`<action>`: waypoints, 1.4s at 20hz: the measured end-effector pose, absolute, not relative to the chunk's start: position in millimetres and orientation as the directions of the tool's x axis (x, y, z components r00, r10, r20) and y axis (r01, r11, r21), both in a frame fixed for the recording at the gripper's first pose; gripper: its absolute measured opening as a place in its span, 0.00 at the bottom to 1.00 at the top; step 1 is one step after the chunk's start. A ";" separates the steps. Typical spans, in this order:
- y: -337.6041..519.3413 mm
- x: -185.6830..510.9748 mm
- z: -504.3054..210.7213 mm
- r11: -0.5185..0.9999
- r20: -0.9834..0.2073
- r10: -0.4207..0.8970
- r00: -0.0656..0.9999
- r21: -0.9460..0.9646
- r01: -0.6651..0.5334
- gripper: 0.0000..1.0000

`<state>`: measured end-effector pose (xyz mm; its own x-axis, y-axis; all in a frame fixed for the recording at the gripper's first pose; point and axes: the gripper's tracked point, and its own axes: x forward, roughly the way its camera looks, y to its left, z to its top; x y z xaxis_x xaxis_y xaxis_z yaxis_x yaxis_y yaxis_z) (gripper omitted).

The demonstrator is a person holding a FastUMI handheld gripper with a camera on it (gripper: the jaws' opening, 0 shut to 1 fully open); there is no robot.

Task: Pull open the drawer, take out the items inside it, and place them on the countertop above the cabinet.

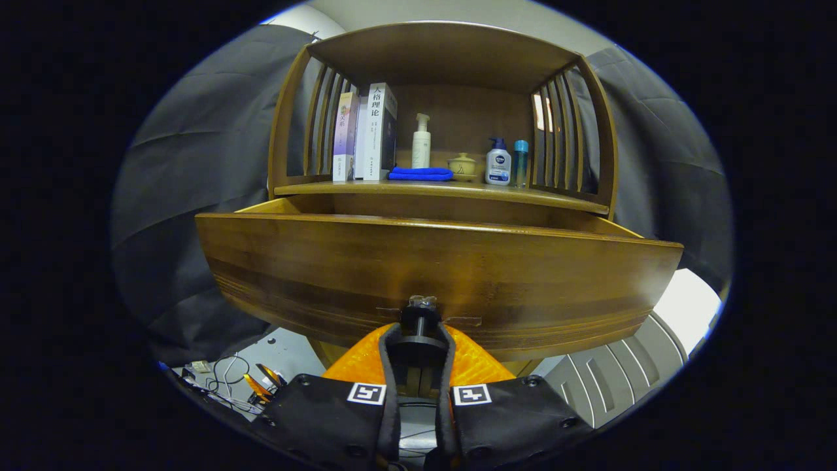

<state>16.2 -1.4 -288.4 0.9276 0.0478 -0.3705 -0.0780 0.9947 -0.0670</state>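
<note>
Gripper view: gripper [419, 340] has both orange fingers clamped on the black drawer knob [418, 324], the wooden drawer [438, 268] standing partly out below the countertop [444, 190]; judgement: pull straight back, level, grip firm, until the hidden interior is reachable.

The wooden drawer [438, 275] is standing pulled out toward me, its broad front panel level. My fingers [391, 356] are pressing on its black knob [419, 327] from both sides. The countertop [438, 190] is lying just above and beyond it.
</note>
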 end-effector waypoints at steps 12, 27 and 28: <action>1.2 5.5 -287.8 0.995 -0.411 0.094 0.907 0.008 -0.099 0.26; -29.8 -25.4 -235.9 0.993 -0.377 0.041 0.925 -0.084 -0.078 1.00; -28.4 -28.0 -225.2 0.991 -0.361 0.046 0.931 -0.102 -0.088 1.00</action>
<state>-28.0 -28.4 -225.2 0.9313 0.0455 -0.3614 -0.0882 0.9908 -0.1024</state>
